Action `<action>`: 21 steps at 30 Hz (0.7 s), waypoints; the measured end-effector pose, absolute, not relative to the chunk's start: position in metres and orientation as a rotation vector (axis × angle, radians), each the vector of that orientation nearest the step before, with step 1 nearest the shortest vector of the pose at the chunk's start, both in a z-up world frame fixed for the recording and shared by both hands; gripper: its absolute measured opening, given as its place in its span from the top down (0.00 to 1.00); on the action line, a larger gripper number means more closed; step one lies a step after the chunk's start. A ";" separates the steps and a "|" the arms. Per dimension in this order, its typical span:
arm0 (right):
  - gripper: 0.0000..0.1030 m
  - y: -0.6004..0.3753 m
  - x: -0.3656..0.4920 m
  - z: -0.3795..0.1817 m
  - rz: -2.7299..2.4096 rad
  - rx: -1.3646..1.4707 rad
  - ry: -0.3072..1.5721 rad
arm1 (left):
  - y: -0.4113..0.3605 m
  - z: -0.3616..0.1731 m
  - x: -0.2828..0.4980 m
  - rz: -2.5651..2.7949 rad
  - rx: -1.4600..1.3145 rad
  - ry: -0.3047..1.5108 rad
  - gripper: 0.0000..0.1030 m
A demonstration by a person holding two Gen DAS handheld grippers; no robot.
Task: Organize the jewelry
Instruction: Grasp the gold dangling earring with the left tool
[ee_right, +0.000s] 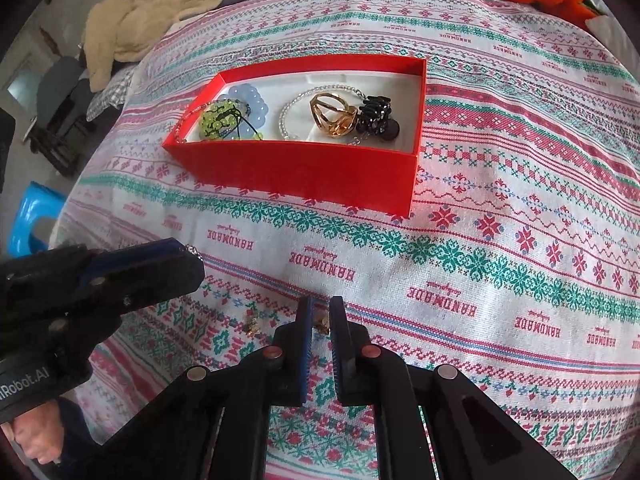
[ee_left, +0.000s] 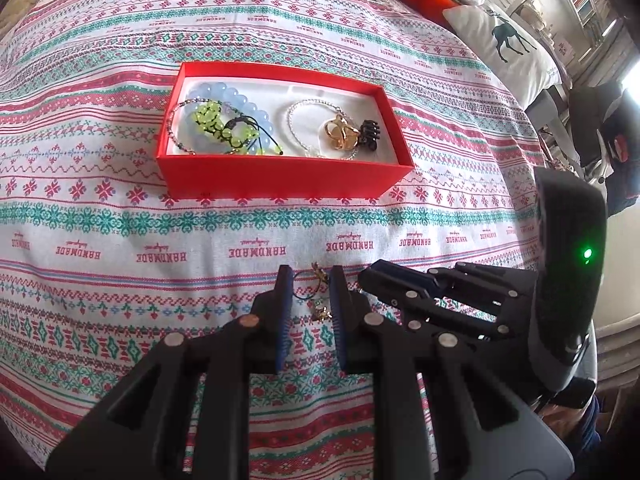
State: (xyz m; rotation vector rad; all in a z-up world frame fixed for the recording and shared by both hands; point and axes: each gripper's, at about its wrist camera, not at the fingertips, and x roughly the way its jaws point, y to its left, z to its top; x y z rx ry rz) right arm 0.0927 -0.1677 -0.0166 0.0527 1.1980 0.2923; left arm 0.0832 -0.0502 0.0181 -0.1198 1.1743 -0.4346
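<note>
left gripper (ee_left: 308,280) low over the patterned tablecloth (ee_left: 120,220), jaws parted around a small gold earring (ee_left: 320,308), right gripper (ee_left: 400,284) just beside, red box (ee_left: 280,176) of jewelry beyond.

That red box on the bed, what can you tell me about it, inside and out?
The red box is a shallow, lidless rectangular tray, seemingly cardboard, with a white lining. It sits flat on the patterned bedspread, beyond both grippers, untouched by either. Inside, at one end lie a pale blue bead bracelet and a green beaded one; at the other, a silver chain, a gold ornament and a black hair claw.
</note>
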 end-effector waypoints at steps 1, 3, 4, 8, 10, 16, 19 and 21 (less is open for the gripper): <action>0.91 -0.167 0.093 -0.019 0.287 0.044 1.204 | -0.050 0.018 0.083 -0.434 -0.118 1.174 0.81; 0.92 -0.164 0.093 -0.021 0.282 0.032 1.204 | -0.051 0.018 0.083 -0.433 -0.119 1.177 0.81; 0.92 -0.164 0.093 -0.021 0.278 0.026 1.202 | -0.051 0.018 0.084 -0.433 -0.120 1.177 0.81; 0.93 -0.165 0.093 -0.022 0.264 0.005 1.204 | -0.051 0.018 0.084 -0.431 -0.120 1.177 0.81; 0.94 -0.164 0.092 -0.021 0.274 0.012 1.204 | -0.051 0.019 0.084 -0.430 -0.121 1.178 0.81; 0.94 -0.169 0.090 -0.010 0.295 0.049 1.181 | -0.049 0.020 0.085 -0.431 -0.127 1.174 0.81; 0.94 -0.174 0.089 -0.007 0.293 0.049 1.174 | -0.048 0.020 0.085 -0.429 -0.129 1.175 0.81; 0.94 -0.172 0.090 -0.009 0.297 0.040 1.180 | -0.049 0.019 0.086 -0.430 -0.127 1.176 0.81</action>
